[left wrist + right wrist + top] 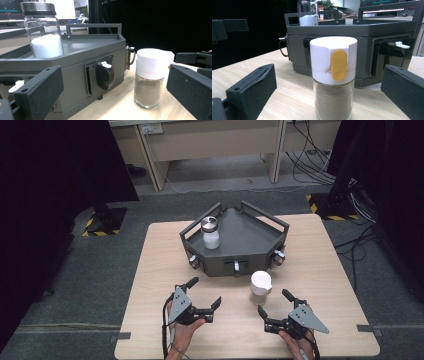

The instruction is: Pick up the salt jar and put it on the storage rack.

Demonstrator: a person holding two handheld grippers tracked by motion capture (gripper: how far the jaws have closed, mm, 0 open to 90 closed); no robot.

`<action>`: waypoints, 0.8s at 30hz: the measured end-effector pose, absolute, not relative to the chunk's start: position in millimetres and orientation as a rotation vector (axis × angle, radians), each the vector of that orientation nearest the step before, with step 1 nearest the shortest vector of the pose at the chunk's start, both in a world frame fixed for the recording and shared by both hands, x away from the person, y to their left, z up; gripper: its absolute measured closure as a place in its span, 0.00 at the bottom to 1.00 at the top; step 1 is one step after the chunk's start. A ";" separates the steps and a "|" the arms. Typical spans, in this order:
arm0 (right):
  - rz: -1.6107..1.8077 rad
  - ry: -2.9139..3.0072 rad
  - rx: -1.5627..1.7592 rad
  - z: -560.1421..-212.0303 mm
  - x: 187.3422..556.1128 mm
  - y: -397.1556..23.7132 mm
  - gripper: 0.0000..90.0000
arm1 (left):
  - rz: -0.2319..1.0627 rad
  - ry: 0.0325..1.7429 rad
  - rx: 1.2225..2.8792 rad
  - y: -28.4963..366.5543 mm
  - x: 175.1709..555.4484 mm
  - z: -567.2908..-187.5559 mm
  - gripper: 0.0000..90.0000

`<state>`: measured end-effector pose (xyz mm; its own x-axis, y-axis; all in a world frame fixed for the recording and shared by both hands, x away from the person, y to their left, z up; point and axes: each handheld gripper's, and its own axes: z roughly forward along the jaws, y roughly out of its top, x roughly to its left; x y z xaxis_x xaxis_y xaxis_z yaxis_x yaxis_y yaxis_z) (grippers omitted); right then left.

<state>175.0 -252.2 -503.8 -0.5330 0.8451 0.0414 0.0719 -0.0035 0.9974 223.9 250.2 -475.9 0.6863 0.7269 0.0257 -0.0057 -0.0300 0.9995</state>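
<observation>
Shaker (333,77) upright on counter (165,265), just near of grey tray (250,237), between left gripper (204,295) and right gripper (272,302), both with jaws apart. Glass body: rigid, smooth, likely slippery, breakable, moderately light. Best gripped across glass below white cap.

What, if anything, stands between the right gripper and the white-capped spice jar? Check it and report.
Nothing visible does. The spice jar stands alone on the table, directly ahead of the right gripper, whose jaws are spread wide. The grey tray sits behind the jar, not in the path.
</observation>
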 end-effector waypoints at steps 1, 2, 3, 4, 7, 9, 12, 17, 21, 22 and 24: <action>1.600 1.658 0.957 -503.9 175.0 -252.2 0.00 | 0.654 0.625 1.501 250.9 222.8 -477.4 0.00; 1.599 1.658 0.956 -504.1 175.2 -252.2 0.00 | 0.653 0.628 1.500 251.5 221.9 -478.9 0.00; 1.600 1.659 0.957 -504.2 175.2 -252.3 0.00 | 0.651 0.631 1.500 252.1 221.0 -480.5 0.00; 1.601 1.659 0.958 -504.3 175.3 -252.4 0.00 | 0.651 0.633 1.499 252.7 220.1 -482.2 0.00; 1.600 1.660 0.957 -504.6 175.7 -252.6 0.00 | 0.649 0.639 1.501 255.0 217.0 -487.0 0.00; 1.601 1.660 0.960 -504.6 175.6 -252.7 0.00 | 0.648 0.645 1.504 256.7 214.8 -490.0 0.00; 1.600 1.659 0.959 -505.0 176.2 -253.1 0.00 | 0.649 0.649 1.507 258.7 210.1 -492.5 0.00; 1.599 1.660 0.967 -506.0 177.5 -253.9 0.00 | 0.658 0.644 1.516 260.6 205.5 -496.1 0.00; 1.601 1.658 0.966 -505.8 177.3 -254.2 0.00 | 0.656 0.646 1.516 260.3 204.5 -500.5 0.00; 1.602 1.657 0.967 -505.7 177.2 -254.3 0.00 | 0.655 0.646 1.516 260.3 204.4 -501.6 0.00; 1.601 1.657 0.967 -505.7 177.4 -254.6 0.00 | 0.659 0.642 1.518 260.5 203.6 -503.3 0.00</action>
<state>177.4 -254.6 -505.7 -0.5306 0.8462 0.0493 0.0781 -0.0090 0.9969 203.6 260.5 -503.3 0.6770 0.7355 0.0272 0.0087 -0.0449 0.9990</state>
